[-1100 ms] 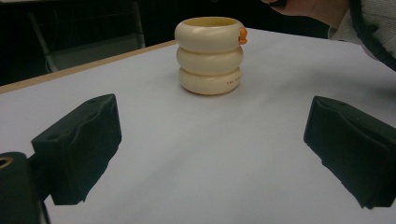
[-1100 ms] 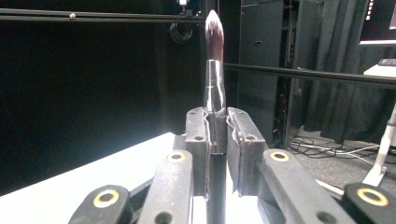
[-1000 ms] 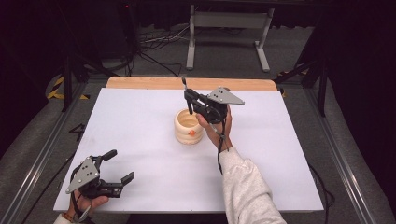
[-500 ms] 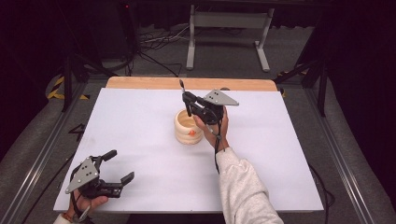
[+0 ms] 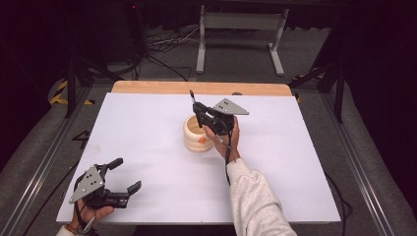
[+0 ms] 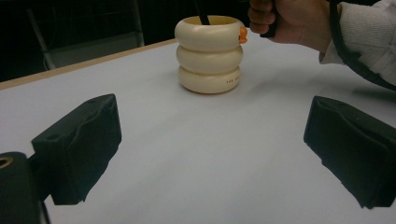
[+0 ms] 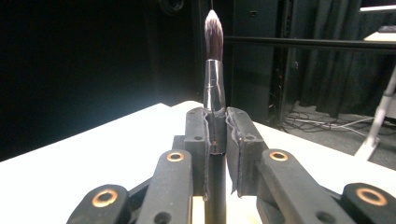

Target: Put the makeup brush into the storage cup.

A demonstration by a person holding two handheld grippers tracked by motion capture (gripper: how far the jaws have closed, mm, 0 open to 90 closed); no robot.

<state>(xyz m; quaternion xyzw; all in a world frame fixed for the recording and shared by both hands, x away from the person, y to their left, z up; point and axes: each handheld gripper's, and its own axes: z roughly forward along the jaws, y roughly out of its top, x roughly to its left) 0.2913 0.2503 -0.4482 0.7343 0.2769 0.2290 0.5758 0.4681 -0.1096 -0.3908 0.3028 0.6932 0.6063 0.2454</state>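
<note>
A cream holder [image 5: 198, 140] made of three stacked rings, with a small orange mark on its rim, stands mid-table. My right gripper [image 5: 199, 117] hovers just over its rim, shut on a black-handled brush [image 5: 192, 98] held upright, bristles up. In the right gripper view the jaws [image 7: 217, 130] clamp the brush [image 7: 214, 70] by its shiny ferrule. The left gripper view shows the holder [image 6: 210, 56] with the brush's black handle [image 6: 202, 14] dipping inside its rim. My left gripper [image 5: 127, 173] rests near the front left corner, open and with nothing between its jaws [image 6: 210, 144].
The white tabletop [image 5: 295, 162] has a wooden strip [image 5: 196, 87] along its far edge. Beyond it a grey metal stand [image 5: 236, 29] and loose cables [image 5: 162, 42] sit on the dark floor. A metal rail [image 5: 44, 162] runs along the table's left side.
My right gripper has sunk a little with the brush, bringing its handle down into the holder. The left gripper has stayed put.
</note>
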